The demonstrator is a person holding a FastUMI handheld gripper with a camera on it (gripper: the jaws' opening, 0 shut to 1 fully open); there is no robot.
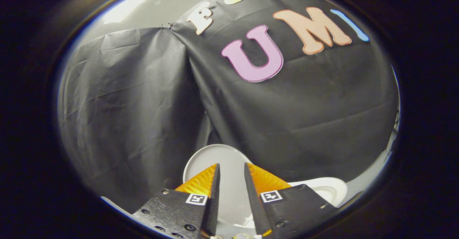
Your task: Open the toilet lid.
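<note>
The white toilet lid (209, 157) stands raised just ahead of my fingers, its rounded top edge rising above their tips and its pale face showing through the gap between them. My gripper (231, 164) is open by a narrow gap. Both fingers point at the lid's face and neither one clamps it. To the right of the fingers and lower down, part of the white toilet seat and bowl rim (328, 190) curves into view. The lid's lower part and hinge are hidden behind the gripper body.
The booth's black cloth wall (143, 99) hangs close behind the toilet, creased, with a fold running down towards the lid. A pale ceiling or wall (161, 5) shows above the cloth.
</note>
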